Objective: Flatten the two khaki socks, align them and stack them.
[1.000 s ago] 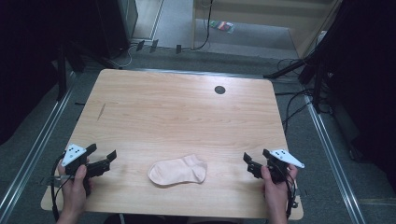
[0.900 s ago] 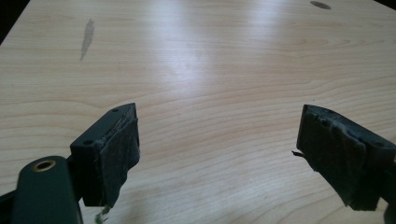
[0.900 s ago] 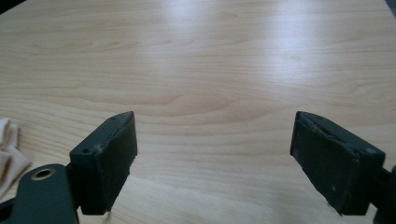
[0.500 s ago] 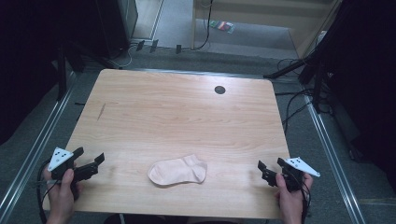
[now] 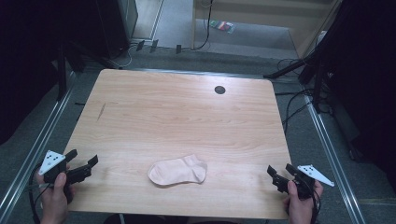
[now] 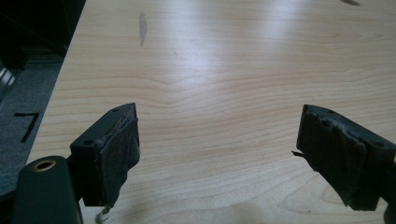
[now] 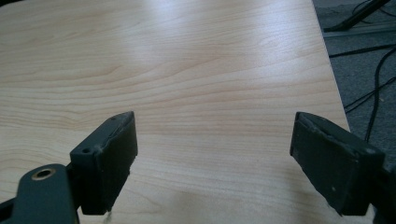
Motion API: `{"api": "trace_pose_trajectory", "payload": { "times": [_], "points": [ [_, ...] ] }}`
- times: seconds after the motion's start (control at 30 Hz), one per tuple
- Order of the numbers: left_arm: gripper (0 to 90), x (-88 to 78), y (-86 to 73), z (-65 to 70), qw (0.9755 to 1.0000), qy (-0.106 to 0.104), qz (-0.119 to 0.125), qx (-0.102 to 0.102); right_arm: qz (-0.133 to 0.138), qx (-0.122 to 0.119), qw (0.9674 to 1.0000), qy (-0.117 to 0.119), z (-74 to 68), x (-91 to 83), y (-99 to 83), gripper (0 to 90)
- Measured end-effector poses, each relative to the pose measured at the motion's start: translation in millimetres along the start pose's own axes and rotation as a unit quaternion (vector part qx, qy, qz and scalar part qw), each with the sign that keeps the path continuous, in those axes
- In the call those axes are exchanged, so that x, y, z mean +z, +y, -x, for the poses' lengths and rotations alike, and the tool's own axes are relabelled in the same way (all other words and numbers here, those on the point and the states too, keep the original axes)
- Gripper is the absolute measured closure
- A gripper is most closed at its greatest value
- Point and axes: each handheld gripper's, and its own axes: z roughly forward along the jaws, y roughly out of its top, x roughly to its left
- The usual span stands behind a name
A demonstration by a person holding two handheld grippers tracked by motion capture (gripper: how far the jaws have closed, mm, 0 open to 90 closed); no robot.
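Pale pink, the sock (image 5: 178, 170) lies flat near the worktop's (image 5: 177, 112) front edge, midway between the two tools. The left hand-held gripper (image 5: 83, 169) and right hand-held gripper (image 5: 276, 175) sit at the front corners — jaws spread, empty, well apart from it. Nothing is grasped yet; the next move likely calls for bringing one in over the sock's edge.

Support surface: a rectangular light-wood-grain table (image 5: 187, 116) with rounded corners, standing on a grey floor (image 5: 299, 56). A small round dark grommet hole (image 5: 219, 89) sits near the far edge, right of centre. A short dark streak mark (image 5: 102, 110) shows on the left part of the top. One item lies directly on it: a pale peach ankle sock (image 5: 178, 171), flat on its side near the front edge, about midway along it, with its cuff toward the right.
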Motion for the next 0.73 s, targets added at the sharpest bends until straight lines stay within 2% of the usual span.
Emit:
{"api": "trace_pose_trajectory", "payload": {
  "times": [0.07,0.13,0.2,0.3,0.4,0.73],
  "points": [
    [13.3,0.1,-0.1,0.6,1.0000,-0.002,0.000,0.004,0.007,-0.004,1.0000,0.001,-1.5,-2.0,-1.2,15.1],
    [13.3,0.8,0.3,-0.1,1.0000,-0.004,-0.003,0.002,0.004,-0.014,0.9999,0.002,-2.8,-1.5,-1.2,15.1],
    [13.3,1.0,0.5,-1.3,0.9999,-0.009,-0.004,-0.005,-0.001,-0.014,0.9999,0.001,-3.3,-0.6,-0.9,15.1],
    [13.3,2.2,0.9,-2.1,0.9999,-0.011,-0.007,-0.011,0.000,-0.006,1.0000,0.001,-1.5,-1.0,-0.8,15.1],
    [13.3,2.6,1.1,-1.9,0.9999,-0.011,-0.008,-0.009,0.000,0.004,1.0000,0.004,0.3,-1.0,-0.6,15.1],
    [13.3,3.3,1.5,-1.9,0.9998,-0.015,-0.013,-0.008,0.000,0.010,0.9999,0.003,1.6,-0.6,-0.4,15.0]
  ]
}}
